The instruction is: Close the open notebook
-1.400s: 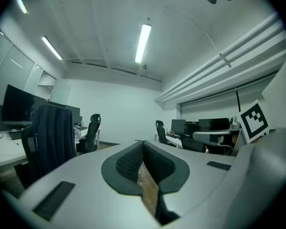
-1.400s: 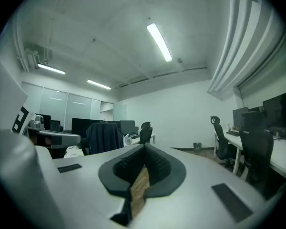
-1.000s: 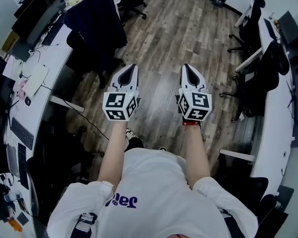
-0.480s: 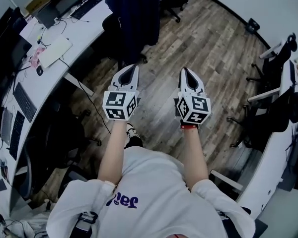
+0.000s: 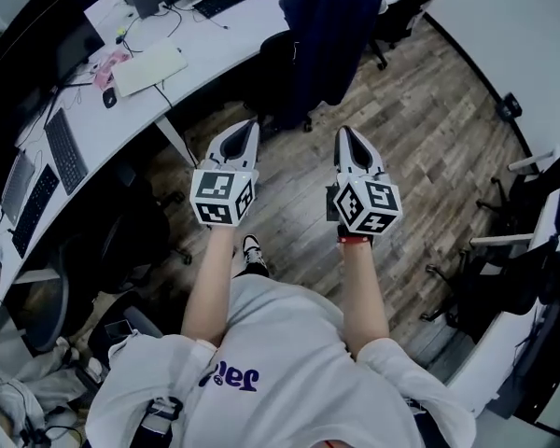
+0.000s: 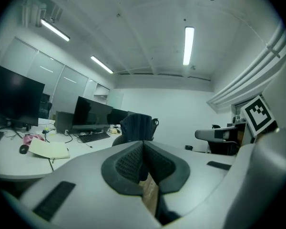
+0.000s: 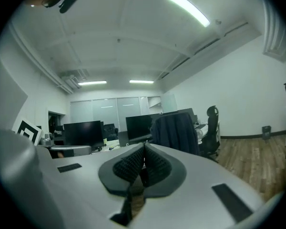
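So the view has swung round: the desk (image 5: 121,110) now fills the upper left. A chair (image 5: 331,40) draped with a dark jacket stands just beside the desk. The notebook (image 5: 149,66) lies on the desk. The left gripper (image 5: 247,129) and right gripper (image 5: 347,133) are well apart from the desk, jaws pressed together and empty. Likely just the approach; closing not begun.

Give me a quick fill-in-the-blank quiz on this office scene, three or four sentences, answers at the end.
1. The jaws of the left tool and the right tool are both ____.
2. The notebook lies on the white desk, touched by ____ tool.
3. In the head view, the notebook is on the ____ side of the picture.
4. The floor is laid with ____ planks.
Answers: shut; neither; left; wooden
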Demonstrator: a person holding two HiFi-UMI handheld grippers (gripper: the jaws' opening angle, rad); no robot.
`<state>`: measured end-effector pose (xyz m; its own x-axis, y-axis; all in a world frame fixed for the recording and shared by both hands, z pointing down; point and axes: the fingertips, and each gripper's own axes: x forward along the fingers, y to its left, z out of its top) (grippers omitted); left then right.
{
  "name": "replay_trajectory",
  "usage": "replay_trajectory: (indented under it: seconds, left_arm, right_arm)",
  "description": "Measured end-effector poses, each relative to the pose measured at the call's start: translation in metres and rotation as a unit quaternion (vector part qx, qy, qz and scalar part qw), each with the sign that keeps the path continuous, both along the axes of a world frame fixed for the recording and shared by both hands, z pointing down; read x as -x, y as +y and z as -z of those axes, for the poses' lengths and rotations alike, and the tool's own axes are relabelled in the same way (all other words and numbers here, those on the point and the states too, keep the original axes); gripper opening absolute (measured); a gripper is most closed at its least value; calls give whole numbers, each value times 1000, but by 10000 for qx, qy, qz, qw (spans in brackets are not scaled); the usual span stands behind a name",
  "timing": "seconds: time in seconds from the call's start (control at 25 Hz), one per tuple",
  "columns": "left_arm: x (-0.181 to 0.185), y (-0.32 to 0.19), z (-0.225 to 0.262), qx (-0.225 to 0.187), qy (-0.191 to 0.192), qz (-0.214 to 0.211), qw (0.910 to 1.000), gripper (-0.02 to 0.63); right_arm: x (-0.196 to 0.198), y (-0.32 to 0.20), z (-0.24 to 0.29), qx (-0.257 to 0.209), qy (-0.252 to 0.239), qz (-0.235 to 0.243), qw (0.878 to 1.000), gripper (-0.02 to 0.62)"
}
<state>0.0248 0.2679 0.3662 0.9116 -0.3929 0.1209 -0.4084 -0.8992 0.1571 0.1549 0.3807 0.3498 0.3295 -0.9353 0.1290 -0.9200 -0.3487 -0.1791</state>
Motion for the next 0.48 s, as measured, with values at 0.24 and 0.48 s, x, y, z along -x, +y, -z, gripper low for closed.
replay_trajectory:
  seconds: [0.24,0.48]
  left_arm:
    - [55,-84,-6,16,-40,570,9984,20]
    - [106,-139,-11,75,-33,1068,9942,20]
  right_arm:
    - [47,-101,-14,100,-107,593,9981,15]
    - [98,-173,-20,157,-88,1135,9934,15]
